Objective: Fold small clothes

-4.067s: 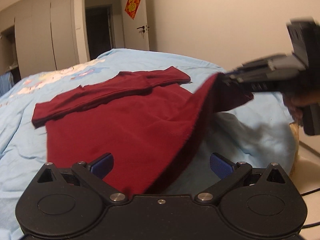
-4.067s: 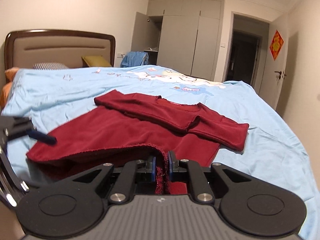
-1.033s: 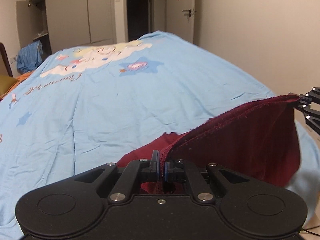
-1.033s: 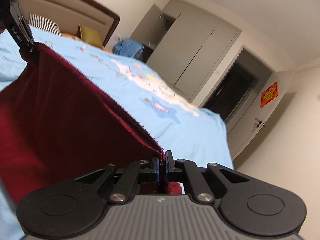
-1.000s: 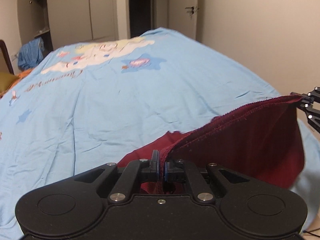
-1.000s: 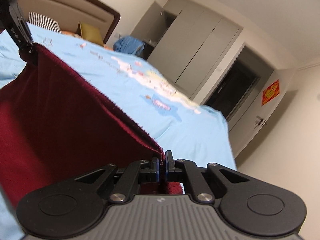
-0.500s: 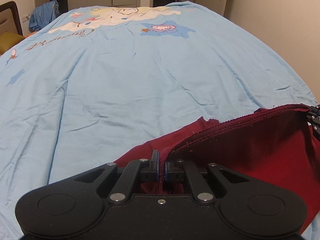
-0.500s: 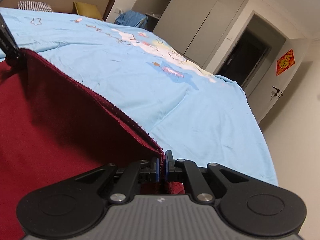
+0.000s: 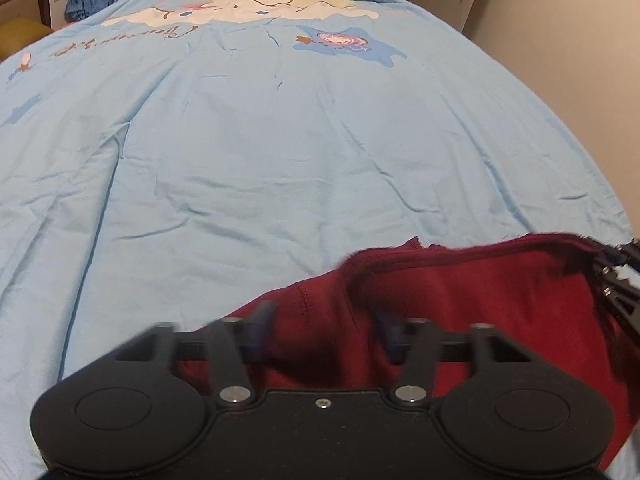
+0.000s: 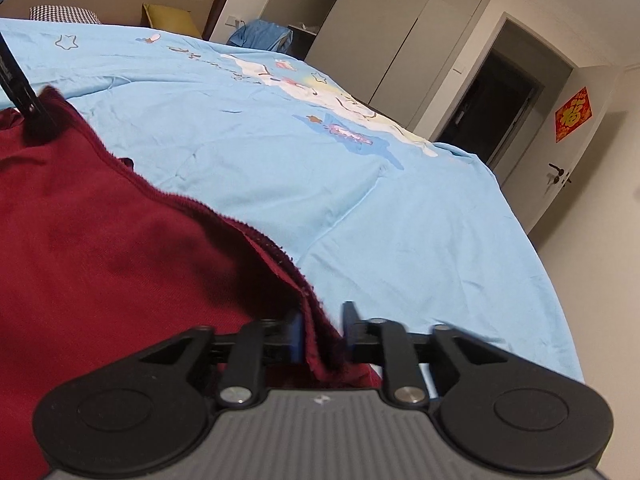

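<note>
Releasing the fold, I have both the left gripper (image 9: 322, 330) and right gripper (image 10: 320, 330) spread open, the shirt (image 9: 500, 300) lying doubled on the bed (image 9: 260, 140); next, withdraw cleanly.

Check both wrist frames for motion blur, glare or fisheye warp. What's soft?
Left wrist: left gripper fingers smeared by motion blur, jaws apart; red garment hem soft; blue bedsheet sharp, its edges bowed by the fisheye. Right wrist: right gripper fingers slightly soft, garment hem fuzzy; wardrobe lines curve. Warm, dim light, no glare, dark vignette corners in both.
</note>
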`<state>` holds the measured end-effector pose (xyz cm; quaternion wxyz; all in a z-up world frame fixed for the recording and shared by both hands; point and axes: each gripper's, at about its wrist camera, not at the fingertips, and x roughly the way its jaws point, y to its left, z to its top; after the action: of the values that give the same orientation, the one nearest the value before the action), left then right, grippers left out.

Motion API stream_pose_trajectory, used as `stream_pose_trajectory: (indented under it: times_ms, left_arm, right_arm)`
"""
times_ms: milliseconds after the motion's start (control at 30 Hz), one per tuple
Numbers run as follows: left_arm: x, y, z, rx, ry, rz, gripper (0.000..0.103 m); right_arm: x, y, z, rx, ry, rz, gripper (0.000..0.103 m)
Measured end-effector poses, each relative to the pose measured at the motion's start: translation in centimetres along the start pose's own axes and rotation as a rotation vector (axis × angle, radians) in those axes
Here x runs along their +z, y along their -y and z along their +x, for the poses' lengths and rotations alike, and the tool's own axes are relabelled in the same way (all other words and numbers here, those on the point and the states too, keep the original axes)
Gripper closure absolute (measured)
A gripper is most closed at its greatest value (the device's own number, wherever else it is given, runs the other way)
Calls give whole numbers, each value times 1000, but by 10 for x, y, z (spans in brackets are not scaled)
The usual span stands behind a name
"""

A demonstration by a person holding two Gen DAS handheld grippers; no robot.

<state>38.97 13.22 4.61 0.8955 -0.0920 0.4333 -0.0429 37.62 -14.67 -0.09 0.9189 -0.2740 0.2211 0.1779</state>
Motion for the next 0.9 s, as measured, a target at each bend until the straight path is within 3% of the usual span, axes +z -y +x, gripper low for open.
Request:
stream_pose_trajectory:
  times_ms: [33,100,167,300,400,500,600,733,900]
  left_arm:
    - [0,-2,-3,-4,11,-12,21]
    - [-1,-6,-9,-7,33,-27,20]
    - [-2,-10,-16,4,60,-42,13]
    - [-11,-10,-33,39,145,-34,7]
    - [-25,3,-40,42,213,26,6]
    - [-41,23,-41,-19,270,106,6]
    - [-52,43,-32,-108,265,176,4]
    - [-52,54,-7,-129,213,180,4]
    - [-47,36,15,-101,223,65,4]
  right_arm:
    - [1,1,-1,-5,5,1,54]
    - [3,6,-6,-12,16,8,31]
    - [2,11,-11,-25,23,26,18]
    - [-1,21,-32,-60,53,69,3]
    - [-1,24,-52,-37,107,97,2]
    - [-1,24,-67,121,163,131,2]
    - [3,19,-65,249,149,130,2]
    - [8,14,-40,263,98,123,2]
    - [-2,37,-7,254,50,292,2]
